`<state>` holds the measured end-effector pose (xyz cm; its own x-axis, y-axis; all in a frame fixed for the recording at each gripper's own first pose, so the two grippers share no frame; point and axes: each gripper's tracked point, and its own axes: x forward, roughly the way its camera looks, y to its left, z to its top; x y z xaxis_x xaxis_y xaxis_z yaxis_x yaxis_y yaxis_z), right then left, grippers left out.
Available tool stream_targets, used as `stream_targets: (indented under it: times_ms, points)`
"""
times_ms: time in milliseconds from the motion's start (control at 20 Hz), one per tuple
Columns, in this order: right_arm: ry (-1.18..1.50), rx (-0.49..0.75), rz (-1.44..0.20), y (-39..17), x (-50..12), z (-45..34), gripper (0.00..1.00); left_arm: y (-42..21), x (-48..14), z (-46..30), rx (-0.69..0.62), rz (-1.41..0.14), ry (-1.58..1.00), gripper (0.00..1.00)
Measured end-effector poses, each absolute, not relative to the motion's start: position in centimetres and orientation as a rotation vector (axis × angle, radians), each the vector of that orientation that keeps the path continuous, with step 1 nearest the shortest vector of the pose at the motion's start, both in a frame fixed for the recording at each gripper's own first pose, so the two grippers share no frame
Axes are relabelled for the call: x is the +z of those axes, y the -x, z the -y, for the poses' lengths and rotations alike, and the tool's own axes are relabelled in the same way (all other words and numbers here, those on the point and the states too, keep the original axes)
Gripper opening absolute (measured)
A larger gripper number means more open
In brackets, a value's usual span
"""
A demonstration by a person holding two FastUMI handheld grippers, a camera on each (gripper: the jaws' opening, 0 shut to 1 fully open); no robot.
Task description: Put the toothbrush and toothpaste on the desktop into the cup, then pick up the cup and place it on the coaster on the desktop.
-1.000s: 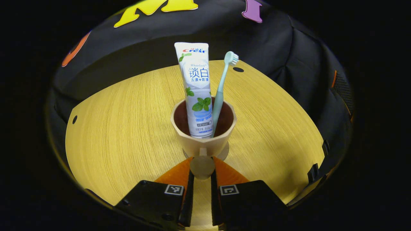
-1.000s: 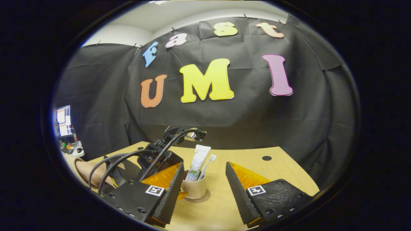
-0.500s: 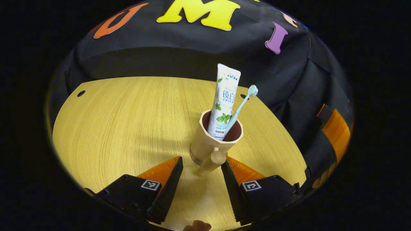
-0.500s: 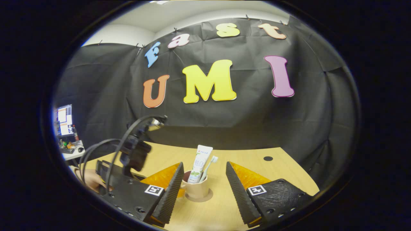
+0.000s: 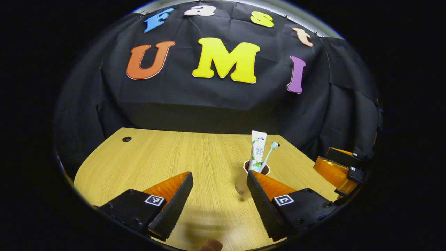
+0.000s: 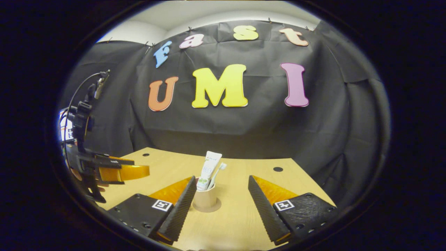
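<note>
Cup (image 6: 205,198) stands on the round coaster (image 6: 213,209) on the wooden bench (image 6: 237,223), seen in the right gripper view between and just beyond the right gripper (image 6: 220,205) fingers, nearer the left finger and apart from both. In the left gripper view the cup (image 5: 244,177) sits toward the right, partly hidden behind the right finger of the left gripper (image 5: 218,198), beyond its tip; whether the two touch cannot be told from that view.

Inside the cup stand the toothpaste (image 6: 208,170) and the toothbrush (image 6: 217,172), both leaning a little to the right, the tube to the left of the brush. The toothpaste (image 5: 258,150) rises well above the rim with its flat crimped end up, and the toothbrush (image 5: 270,155) has its bristle head up, just beside the tube.

Jaws of the left gripper are spread wide with only bare bench between them, and they hold nothing. Jaws of the right gripper are likewise spread wide and hold nothing, the cup standing free in front of their gap. In the right gripper view the left gripper (image 6: 115,172) hangs at the far left above the bench edge, well apart from the cup, with black cables (image 6: 75,101) rising from it. In the left gripper view the right gripper (image 5: 339,167) shows at the right edge of the bench.
</note>
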<state>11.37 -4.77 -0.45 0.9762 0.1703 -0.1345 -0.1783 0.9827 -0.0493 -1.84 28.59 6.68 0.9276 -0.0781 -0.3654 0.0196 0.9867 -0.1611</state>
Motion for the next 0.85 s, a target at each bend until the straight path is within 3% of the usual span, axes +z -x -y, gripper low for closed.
stream_targets:
  times_ms: [450, 850]
  points:
    - [0.088, 0.117, -0.012, -8.2, 5.0, 5.0, 0.93, 8.1, 12.2, -32.2, 0.052, -0.249, 0.120, 0.98]
    - [0.055, 0.097, 0.000, -6.7, 9.9, 5.0, 0.94, 13.0, 15.5, -33.5, 0.101, -0.208, 0.165, 0.98]
